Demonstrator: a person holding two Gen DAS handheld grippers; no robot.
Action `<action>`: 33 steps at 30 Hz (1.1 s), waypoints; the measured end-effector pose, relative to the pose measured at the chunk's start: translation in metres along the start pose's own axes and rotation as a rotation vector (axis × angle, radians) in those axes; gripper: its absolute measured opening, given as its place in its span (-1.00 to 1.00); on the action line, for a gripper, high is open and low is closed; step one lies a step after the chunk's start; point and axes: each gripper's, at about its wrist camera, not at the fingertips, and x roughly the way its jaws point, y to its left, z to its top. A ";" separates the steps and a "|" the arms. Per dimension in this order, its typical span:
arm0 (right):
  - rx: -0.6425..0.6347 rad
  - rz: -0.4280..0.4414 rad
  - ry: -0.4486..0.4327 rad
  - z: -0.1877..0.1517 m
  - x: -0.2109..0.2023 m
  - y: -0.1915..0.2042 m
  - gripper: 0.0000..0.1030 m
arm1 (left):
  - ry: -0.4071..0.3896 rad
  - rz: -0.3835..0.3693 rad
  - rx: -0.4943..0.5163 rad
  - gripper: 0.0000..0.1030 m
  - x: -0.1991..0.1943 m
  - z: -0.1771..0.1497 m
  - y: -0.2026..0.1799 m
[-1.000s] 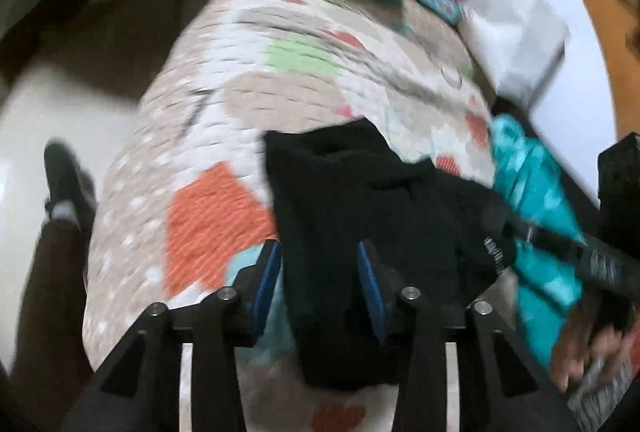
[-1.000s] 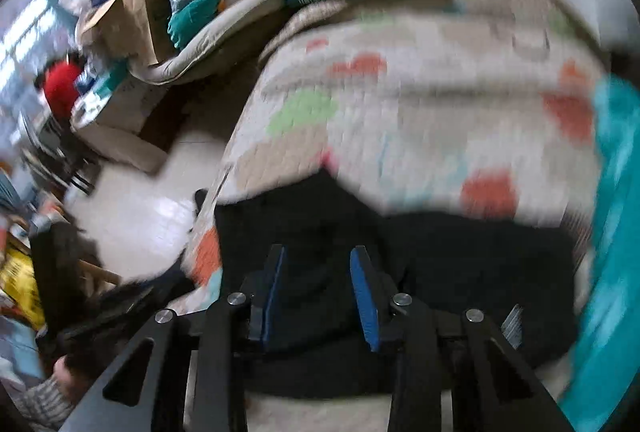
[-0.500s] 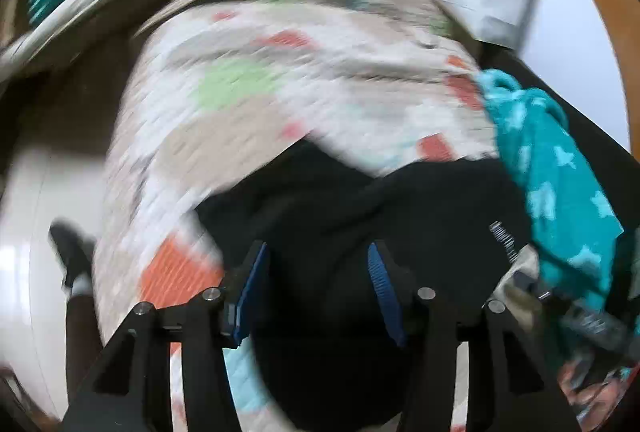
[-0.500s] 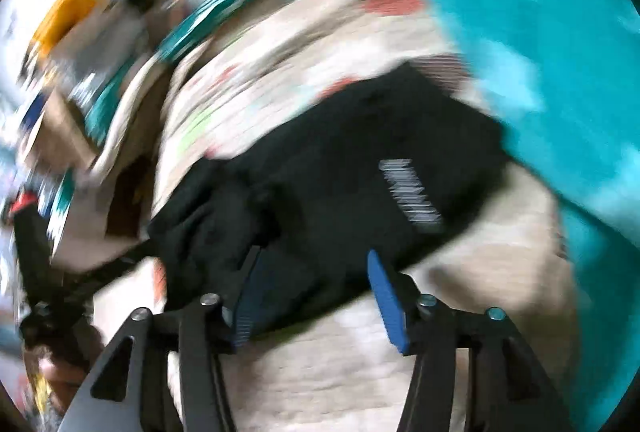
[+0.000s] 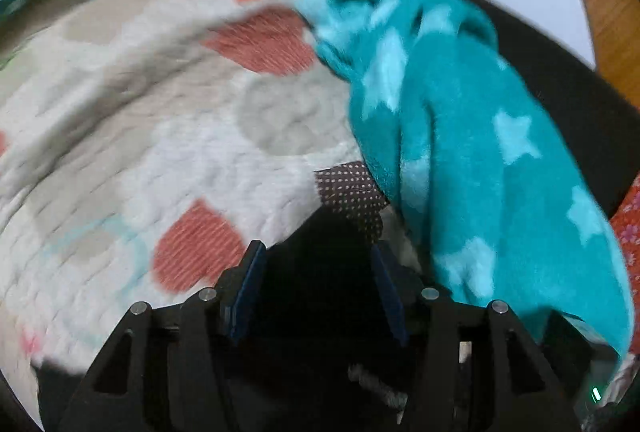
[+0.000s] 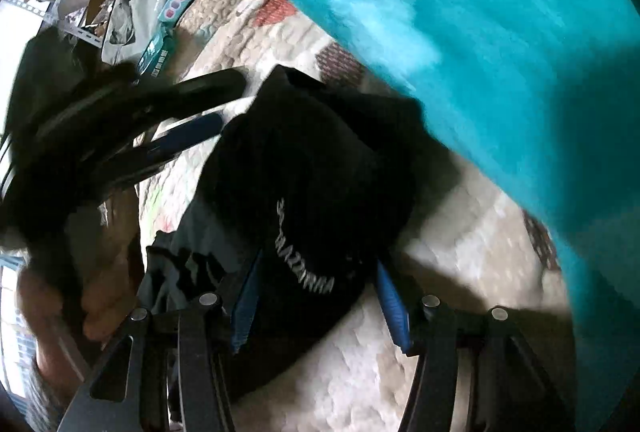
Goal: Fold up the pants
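Observation:
The black pants [image 6: 312,168] lie folded in a bundle on the patterned quilt [image 6: 452,228], white lettering on top. My right gripper [image 6: 318,296] is open, its blue pads either side of the bundle's near edge. My left gripper [image 5: 318,288] is open with the black pants [image 5: 316,264] between and under its pads. It also shows in the right wrist view [image 6: 192,112], coming in from the left, held by a hand [image 6: 100,296].
A teal star-patterned fleece [image 5: 480,152] lies right beside the pants, also filling the right wrist view's upper right [image 6: 500,32]. The quilt [image 5: 160,112] stretches to the left. Boxes and bags [image 6: 172,4] clutter the far side beyond the quilt.
Both grippers have swung right, toward the teal fleece. The left gripper has moved in low over the pants. The pants now lie as a tighter bundle next to the fleece.

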 end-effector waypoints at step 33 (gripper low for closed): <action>-1.509 -0.174 -0.049 -0.219 0.017 0.205 0.17 | -0.379 0.060 -0.625 -0.54 -0.171 -0.259 0.177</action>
